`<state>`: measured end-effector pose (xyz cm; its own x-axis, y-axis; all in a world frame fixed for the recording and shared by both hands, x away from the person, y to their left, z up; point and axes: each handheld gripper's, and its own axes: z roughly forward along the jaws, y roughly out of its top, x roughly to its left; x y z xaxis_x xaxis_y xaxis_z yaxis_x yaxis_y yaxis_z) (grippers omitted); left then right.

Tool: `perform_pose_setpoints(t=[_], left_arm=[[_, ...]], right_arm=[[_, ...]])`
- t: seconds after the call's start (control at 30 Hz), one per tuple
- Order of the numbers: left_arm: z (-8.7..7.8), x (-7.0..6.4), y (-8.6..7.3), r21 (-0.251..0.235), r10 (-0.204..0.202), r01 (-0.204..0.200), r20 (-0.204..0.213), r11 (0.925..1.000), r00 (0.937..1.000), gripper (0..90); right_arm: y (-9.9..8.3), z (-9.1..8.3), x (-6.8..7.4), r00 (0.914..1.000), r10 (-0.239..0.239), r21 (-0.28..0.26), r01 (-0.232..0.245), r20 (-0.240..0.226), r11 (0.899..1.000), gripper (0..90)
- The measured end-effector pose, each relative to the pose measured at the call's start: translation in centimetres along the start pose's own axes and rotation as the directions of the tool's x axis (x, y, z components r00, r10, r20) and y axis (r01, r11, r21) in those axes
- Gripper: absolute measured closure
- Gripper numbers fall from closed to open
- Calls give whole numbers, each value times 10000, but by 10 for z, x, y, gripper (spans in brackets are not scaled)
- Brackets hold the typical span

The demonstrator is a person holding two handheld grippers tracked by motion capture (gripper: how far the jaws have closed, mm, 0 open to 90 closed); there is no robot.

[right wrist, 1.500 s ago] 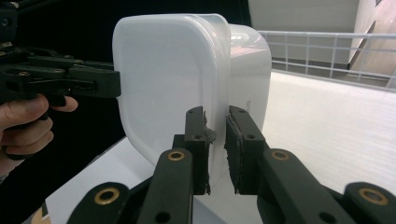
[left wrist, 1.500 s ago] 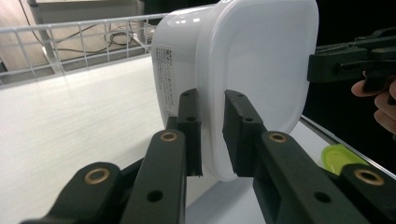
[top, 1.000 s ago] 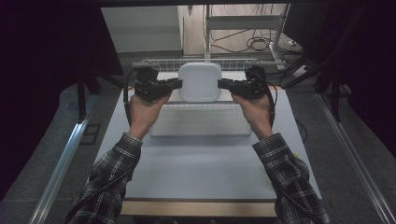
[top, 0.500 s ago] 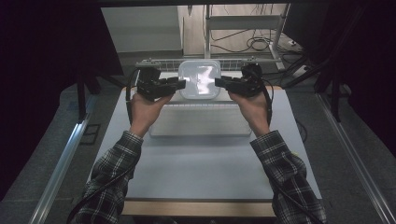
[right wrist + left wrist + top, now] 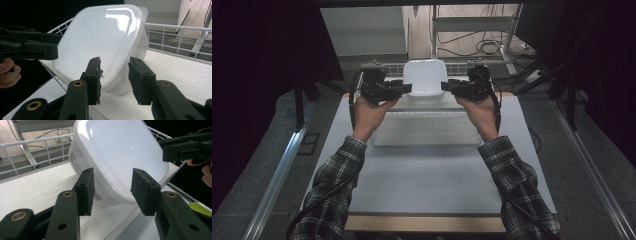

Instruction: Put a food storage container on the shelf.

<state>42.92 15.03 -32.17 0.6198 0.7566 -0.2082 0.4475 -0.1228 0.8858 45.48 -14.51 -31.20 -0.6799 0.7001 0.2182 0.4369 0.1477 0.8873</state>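
A translucent white plastic container (image 5: 426,77) stands tipped up on one edge at the far end of the table, with its broad flat face towards me. A small label shows on its side wall. My left gripper (image 5: 407,89) is at the container's left side and my right gripper (image 5: 446,86) at its right. Both point inward. In the left gripper view the container (image 5: 120,150) lies just beyond the left gripper (image 5: 112,173), which is open with nothing between its jaws. The right gripper (image 5: 115,61) is likewise open in front of the container (image 5: 100,42).
A white wire rack (image 5: 377,65) rims the far end around the container. A long, low translucent tray (image 5: 427,129) lies on the white table (image 5: 427,190) just in front of the hands. Dark floor and metal rails flank the table.
The container lay flat between the two grippers a second ago and now stands tipped up on its edge. Both hands have shifted slightly toward the far end.
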Motion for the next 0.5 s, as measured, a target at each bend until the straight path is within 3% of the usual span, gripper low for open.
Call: perform_pose_setpoints(t=[0.3, 0.5], left_arm=[[3, 6, 7, -78, -87, 87, -104, 9999, 9999, 515], [-1, 6, 6, -178, -10, 7, -190, 9998, 9998, 536]], right_arm=[[1, 3, -2, 9997, 197, -37, -198, -121, 9998, 616], [0, 3, -1, 9999, 85, 11, -85, -76, 10000, 619]])
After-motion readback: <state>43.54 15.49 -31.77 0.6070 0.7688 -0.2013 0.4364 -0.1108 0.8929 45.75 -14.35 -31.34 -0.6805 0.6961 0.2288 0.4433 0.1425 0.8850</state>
